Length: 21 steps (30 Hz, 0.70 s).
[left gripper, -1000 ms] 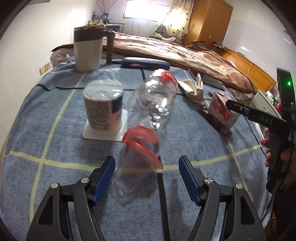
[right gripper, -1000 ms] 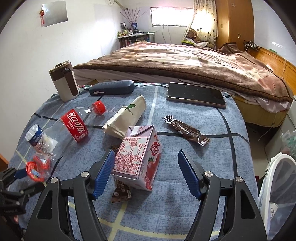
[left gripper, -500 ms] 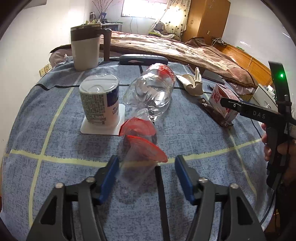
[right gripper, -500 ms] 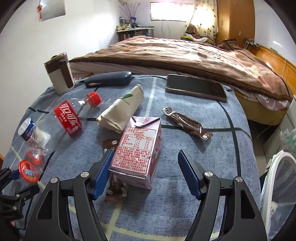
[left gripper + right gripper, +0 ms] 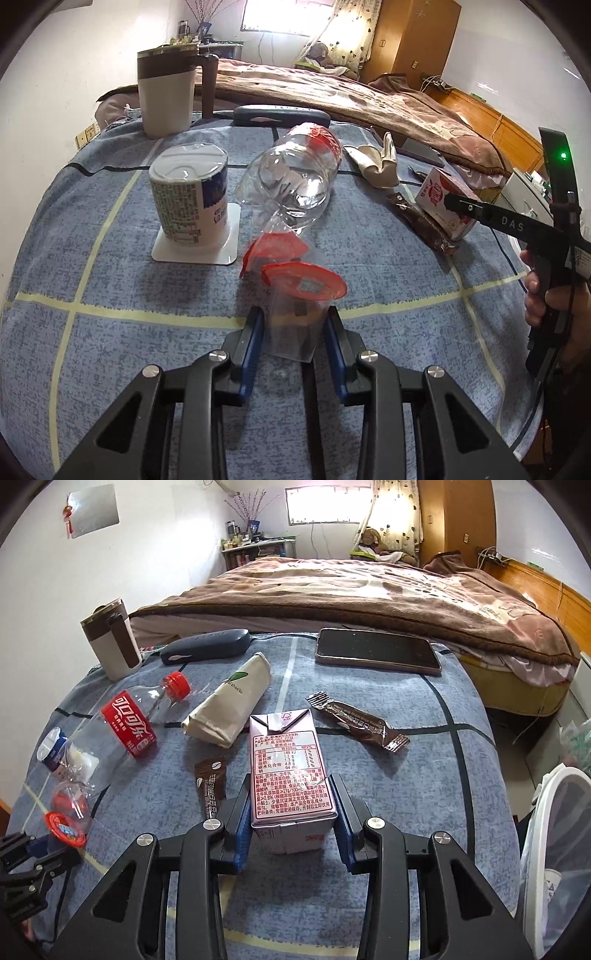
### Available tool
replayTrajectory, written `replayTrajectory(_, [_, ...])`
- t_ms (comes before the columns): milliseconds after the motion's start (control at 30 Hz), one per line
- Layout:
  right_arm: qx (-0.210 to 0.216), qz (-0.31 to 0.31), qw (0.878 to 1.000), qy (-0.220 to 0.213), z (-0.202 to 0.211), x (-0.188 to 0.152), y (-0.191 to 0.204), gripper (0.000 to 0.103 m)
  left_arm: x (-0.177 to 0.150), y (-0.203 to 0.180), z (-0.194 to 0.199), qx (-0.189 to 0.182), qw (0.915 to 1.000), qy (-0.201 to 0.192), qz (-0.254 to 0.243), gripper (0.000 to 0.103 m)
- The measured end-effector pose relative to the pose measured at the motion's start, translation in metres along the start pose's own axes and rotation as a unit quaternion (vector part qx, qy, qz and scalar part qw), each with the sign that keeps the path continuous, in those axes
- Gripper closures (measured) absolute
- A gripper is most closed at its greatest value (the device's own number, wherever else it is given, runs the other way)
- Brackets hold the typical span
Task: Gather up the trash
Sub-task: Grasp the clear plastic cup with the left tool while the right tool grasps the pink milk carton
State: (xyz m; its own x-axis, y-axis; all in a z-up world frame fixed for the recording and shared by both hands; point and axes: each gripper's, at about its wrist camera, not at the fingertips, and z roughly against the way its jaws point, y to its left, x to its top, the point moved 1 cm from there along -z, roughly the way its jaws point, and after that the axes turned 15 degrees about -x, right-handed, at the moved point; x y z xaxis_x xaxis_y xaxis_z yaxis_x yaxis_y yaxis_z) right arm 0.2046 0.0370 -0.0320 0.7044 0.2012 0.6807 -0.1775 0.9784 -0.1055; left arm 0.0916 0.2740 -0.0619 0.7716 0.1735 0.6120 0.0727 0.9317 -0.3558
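Note:
My left gripper (image 5: 295, 325) is shut on a clear plastic cup with a red lid (image 5: 299, 317) lying on the blue cloth; it also shows in the right wrist view (image 5: 68, 821). A second red-lidded cup (image 5: 275, 249) lies just beyond. My right gripper (image 5: 291, 801) is shut on a pink milk carton (image 5: 286, 764), also seen in the left wrist view (image 5: 443, 201). An empty cola bottle (image 5: 122, 727), a brown wrapper (image 5: 356, 722), a small brown sachet (image 5: 211, 781) and a yogurt pot (image 5: 188, 201) lie around.
A brown-and-white mug (image 5: 168, 96), a dark glasses case (image 5: 207, 646), a phone (image 5: 376, 651) and a beige pouch (image 5: 231, 705) are on the table. A white bin with a bag (image 5: 554, 834) stands at the right. The bed (image 5: 369, 587) is behind.
Both grippers moved forward and closed: the left onto the red-lidded cup, the right onto the milk carton.

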Motion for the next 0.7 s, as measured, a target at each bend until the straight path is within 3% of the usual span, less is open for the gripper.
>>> replayTrajectory(567, [0.009,-0.008,1.0,-0.008,0.011,-0.007,-0.016,0.063,-0.002,-0.015,0.007,-0.006,0.9997,-0.019,0.016,0.072])
replayTrajectory(700, [0.009,-0.011,1.0,-0.012,0.015,-0.008,-0.02,0.063,-0.003,-0.019,-0.003,-0.007,0.9999,0.007,0.006,0.071])
